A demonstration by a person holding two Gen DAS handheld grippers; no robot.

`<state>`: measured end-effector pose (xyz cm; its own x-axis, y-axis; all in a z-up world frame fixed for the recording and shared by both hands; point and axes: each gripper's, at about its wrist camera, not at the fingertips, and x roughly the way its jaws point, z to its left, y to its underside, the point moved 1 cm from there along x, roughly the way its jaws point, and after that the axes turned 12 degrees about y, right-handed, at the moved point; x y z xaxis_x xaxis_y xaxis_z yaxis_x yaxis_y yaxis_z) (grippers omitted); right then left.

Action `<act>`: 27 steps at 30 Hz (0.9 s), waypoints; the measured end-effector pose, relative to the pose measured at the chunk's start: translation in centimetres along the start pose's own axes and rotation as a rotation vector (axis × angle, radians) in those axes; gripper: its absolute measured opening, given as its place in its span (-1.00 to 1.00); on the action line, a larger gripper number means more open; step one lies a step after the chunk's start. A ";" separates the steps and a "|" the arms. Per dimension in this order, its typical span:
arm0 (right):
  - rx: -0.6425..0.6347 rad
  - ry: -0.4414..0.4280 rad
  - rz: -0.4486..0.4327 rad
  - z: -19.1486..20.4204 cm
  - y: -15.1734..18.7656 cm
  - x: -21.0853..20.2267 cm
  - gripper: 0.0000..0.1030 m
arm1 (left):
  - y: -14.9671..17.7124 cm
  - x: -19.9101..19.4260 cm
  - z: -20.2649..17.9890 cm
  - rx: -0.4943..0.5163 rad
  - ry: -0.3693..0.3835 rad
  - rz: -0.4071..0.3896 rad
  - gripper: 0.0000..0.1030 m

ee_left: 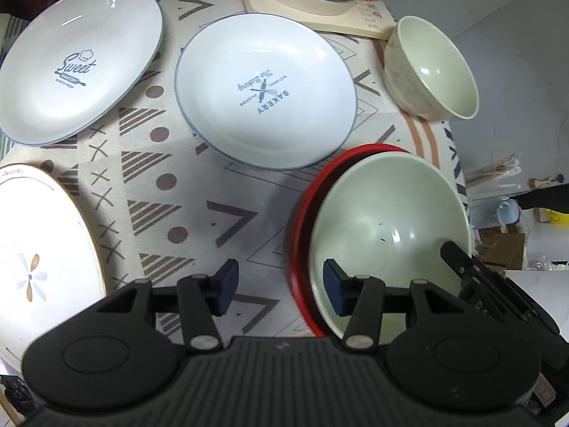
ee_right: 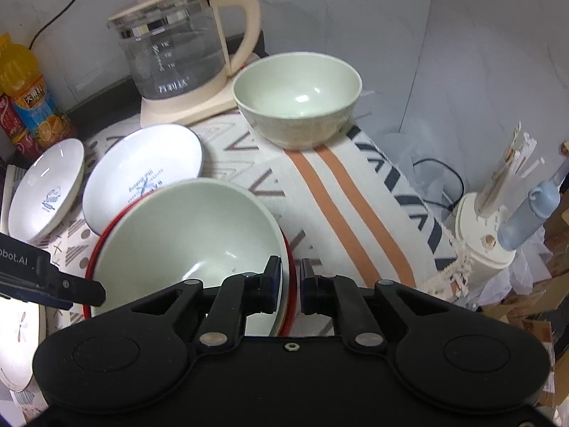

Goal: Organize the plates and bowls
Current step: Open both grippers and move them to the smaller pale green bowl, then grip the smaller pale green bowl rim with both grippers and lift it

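Observation:
A pale green bowl [ee_left: 384, 227] sits nested in a red bowl [ee_left: 302, 220] at the near right of the patterned tablecloth [ee_left: 199, 213]. My right gripper [ee_right: 291, 281] is shut on the near rims of this pair [ee_right: 185, 235]. My left gripper [ee_left: 281, 288] is open and empty, just left of the pair. A second green bowl [ee_left: 434, 71] [ee_right: 298, 99] stands at the far right. Two white "Bakery" plates [ee_left: 263, 89] [ee_left: 78, 67] lie at the back. A flower plate [ee_left: 39, 259] lies at the near left.
A glass kettle [ee_right: 177, 57] on a cream base stands at the back, by the far bowl. Drink bottles [ee_right: 28, 99] stand at the back left. The table's right edge drops off beside a cream holder [ee_right: 487, 220] and clutter.

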<state>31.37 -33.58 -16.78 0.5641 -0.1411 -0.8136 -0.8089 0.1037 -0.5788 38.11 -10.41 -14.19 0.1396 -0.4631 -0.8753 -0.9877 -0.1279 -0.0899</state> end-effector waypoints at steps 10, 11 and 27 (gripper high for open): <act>0.038 -0.070 0.008 -1.3 -0.3 -0.6 -0.46 | -0.3 -0.3 0.0 -0.003 -0.031 -0.017 0.04; 0.047 -0.083 0.007 -1.5 -0.5 -0.8 -0.35 | -0.4 -0.4 -0.1 -0.004 -0.029 -0.022 0.04; 0.174 -0.174 -0.104 -5.0 -4.9 -1.8 0.81 | -3.6 -0.5 -4.6 0.038 0.001 -0.129 0.40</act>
<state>33.49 -38.78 -12.17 0.6749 0.0097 -0.7378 -0.7127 0.2676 -0.6484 41.93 -13.74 -11.25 0.2653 -0.4461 -0.8548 -0.9636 -0.1531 -0.2192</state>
